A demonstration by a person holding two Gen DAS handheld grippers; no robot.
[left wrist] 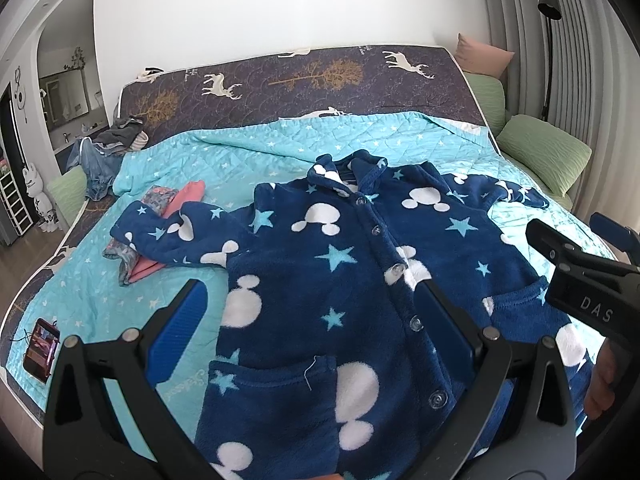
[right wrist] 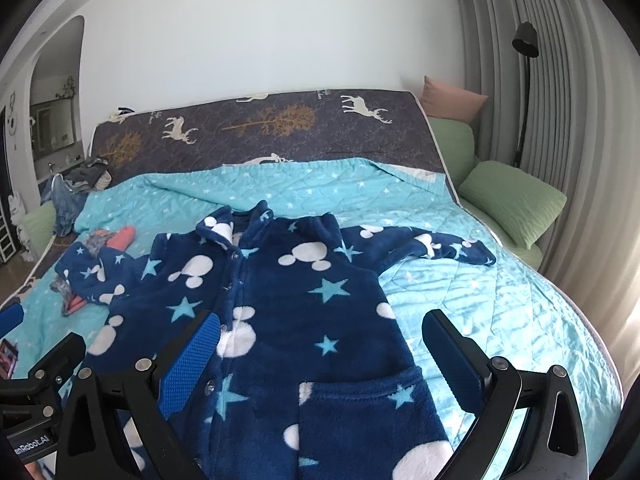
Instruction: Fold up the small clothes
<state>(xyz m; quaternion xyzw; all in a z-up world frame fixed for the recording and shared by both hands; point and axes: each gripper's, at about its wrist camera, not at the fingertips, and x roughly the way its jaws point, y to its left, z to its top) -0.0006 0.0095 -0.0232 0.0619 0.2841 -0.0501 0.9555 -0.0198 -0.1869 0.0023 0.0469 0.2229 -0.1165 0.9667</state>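
A small navy fleece jacket (left wrist: 340,264) with white mouse heads and light-blue stars lies face up and buttoned on the turquoise quilt (left wrist: 240,160), both sleeves spread out. My left gripper (left wrist: 312,312) hovers open over its lower front, nothing between the fingers. The right gripper (right wrist: 320,344) is open too, above the jacket's (right wrist: 288,300) lower right side near the pocket. The right gripper's body (left wrist: 580,276) shows at the right edge of the left wrist view. The jacket's left sleeve (left wrist: 168,236) rests on a small pile of pink and grey clothes (left wrist: 160,208).
A phone (left wrist: 40,350) lies on the quilt near the bed's left edge. A heap of dark clothes and jeans (left wrist: 108,144) sits at the far left corner. Green pillows (left wrist: 544,152) and a floor lamp (left wrist: 548,40) stand to the right of the bed.
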